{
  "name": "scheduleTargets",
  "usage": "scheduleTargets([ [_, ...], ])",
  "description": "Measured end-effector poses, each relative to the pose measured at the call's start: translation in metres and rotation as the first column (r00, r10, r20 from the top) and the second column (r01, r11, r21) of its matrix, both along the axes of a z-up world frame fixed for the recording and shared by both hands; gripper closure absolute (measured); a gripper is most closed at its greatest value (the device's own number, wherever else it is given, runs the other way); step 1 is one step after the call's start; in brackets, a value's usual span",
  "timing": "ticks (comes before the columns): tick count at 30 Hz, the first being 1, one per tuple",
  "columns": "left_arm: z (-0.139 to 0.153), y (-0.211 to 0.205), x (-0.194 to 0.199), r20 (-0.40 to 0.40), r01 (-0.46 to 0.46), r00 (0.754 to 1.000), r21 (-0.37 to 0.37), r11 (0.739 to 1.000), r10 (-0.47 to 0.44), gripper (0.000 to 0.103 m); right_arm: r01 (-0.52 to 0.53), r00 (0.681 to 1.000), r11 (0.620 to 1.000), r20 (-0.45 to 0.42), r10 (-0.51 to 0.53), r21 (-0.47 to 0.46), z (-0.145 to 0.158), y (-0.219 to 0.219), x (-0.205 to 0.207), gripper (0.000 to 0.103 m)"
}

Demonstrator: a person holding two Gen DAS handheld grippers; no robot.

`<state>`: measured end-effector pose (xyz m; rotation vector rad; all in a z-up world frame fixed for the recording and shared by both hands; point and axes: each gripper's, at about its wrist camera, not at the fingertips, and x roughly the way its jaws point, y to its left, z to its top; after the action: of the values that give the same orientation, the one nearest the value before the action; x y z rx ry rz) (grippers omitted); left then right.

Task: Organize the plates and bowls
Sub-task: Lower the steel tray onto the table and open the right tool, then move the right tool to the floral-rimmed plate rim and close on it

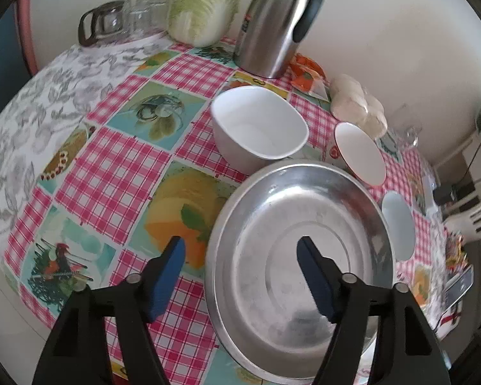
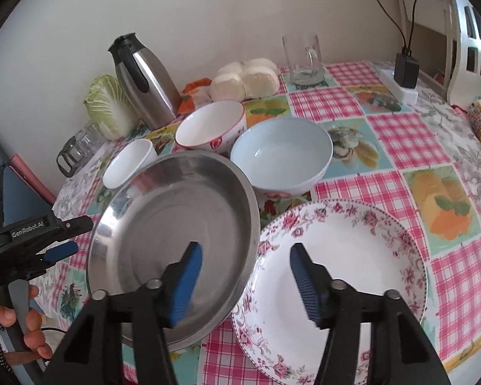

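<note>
Steel pan (image 2: pixel 173 224) sits below both spread tongs (image 1: pixel 240 276) (image 2: pixel 245 280), unheld.

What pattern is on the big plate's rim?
Pink floral border on the white plate; clearest in the right wrist view.

The table (image 2: pixel 397 134) wears a cloth of pink checks and fruit pictures. On it lie a steel pan (image 2: pixel 173 224) with its rim over a floral plate (image 2: pixel 346 282), a pale blue bowl (image 2: pixel 282 154), a red-rimmed bowl (image 2: pixel 210 128), a white bowl (image 2: pixel 128 162), a flask (image 2: pixel 144 86), a cabbage (image 2: pixel 107 106), buns (image 2: pixel 243 78), a mug (image 2: pixel 303 59) and glass cups (image 1: pixel 125 19).
</note>
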<state>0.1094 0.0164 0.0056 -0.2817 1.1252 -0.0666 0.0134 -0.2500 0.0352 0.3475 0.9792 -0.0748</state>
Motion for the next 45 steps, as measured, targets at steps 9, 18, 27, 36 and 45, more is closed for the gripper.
scheduleTargets([
  [9, 0.003, -0.017, -0.002, 0.032, 0.057, 0.998, 0.103, 0.993, -0.061, 0.012, 0.02, 0.999, 1.0, 0.049, -0.019, -0.014, 0.004, -0.006, -0.002, 0.012],
  [18, 0.012, -0.02, -0.006, 0.094, 0.05, 0.993, 0.158, 0.986, -0.065, 0.003, 0.034, 0.994, 0.999, 0.101, -0.033, -0.006, 0.011, -0.01, -0.005, 0.0],
  [27, 0.044, -0.034, -0.016, 0.263, 0.071, 0.958, 0.17, 0.983, -0.114, 0.003, 0.05, 0.988, 0.999, 0.146, -0.051, 0.008, 0.02, -0.019, -0.009, 0.0],
  [36, 0.063, -0.074, -0.033, 0.315, 0.157, 0.926, 0.184, 0.97, -0.209, 0.003, 0.115, 0.971, 0.993, 0.211, -0.111, -0.008, 0.043, -0.055, -0.031, 0.0],
  [45, 0.063, -0.123, -0.056, 0.304, 0.278, 0.903, 0.13, 0.952, -0.305, 0.003, 0.248, 0.944, 0.968, 0.233, -0.233, -0.037, 0.055, -0.108, -0.059, 0.0],
])
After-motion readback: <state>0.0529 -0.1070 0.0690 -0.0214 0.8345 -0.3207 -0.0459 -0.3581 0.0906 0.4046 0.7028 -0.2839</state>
